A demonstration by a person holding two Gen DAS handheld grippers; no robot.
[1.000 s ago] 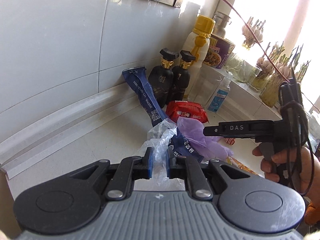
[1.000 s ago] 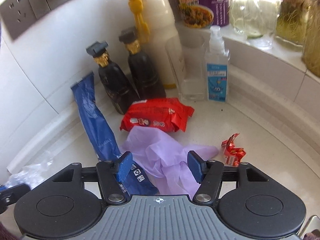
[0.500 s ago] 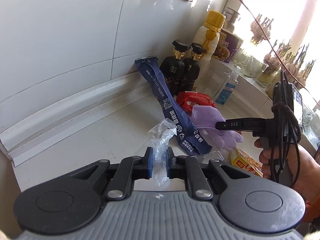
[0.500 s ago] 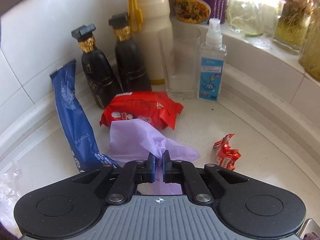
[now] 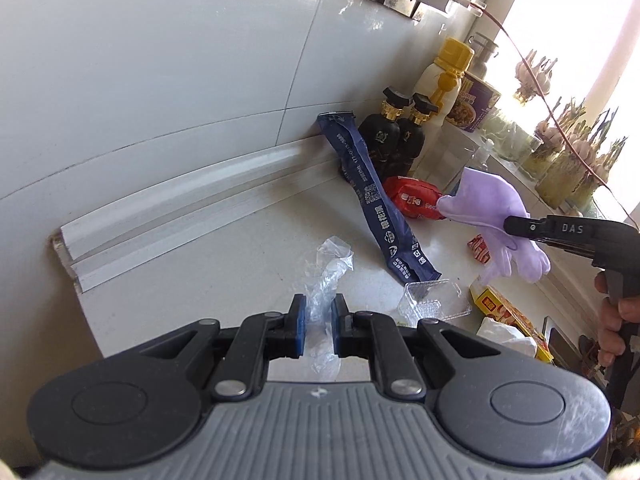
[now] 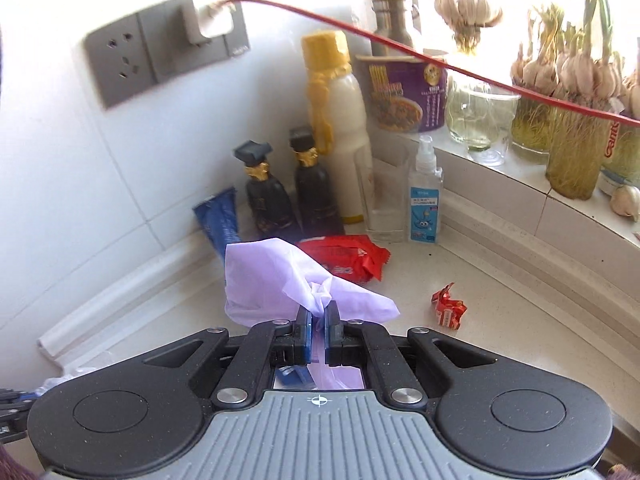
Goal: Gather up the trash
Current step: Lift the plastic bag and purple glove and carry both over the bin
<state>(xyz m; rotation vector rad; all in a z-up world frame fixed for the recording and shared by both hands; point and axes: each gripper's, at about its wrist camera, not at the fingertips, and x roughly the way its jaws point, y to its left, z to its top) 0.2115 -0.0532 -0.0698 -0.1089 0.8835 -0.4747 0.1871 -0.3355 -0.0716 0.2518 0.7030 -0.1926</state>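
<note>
Left tongs clamped on a strip of clear crinkled film, low centre of the left wrist view; the film stands up in a loose twist between the blue pads. Right tongs have just been closing and are now clamped on the purple glove — the thin material bunches into a knot at the pads, the rest drooping in soft folds. In the left wrist view the glove hangs clear of the surface at centre right.

Step in hand, as judged: carry both pieces off to wherever the trash goes; no bin shows in either view. To do it well, hold both grips firm — the glove is pinched only at a small gathered fold, and limp sheet like this could slip if swung. Lift high enough that the dangling fingers do not drag the red packet or brush the two dark bottles behind.

Remaining litter on the speckled pale surface:
- long blue wrapper, flat and glossy, its top end leaning on the wall ledge
- red packet, puffy, crimped ends
- small crumpled red wrapper, right of centre
- clear rigid plastic tray, ribbed, just beside a yellow box
</note>
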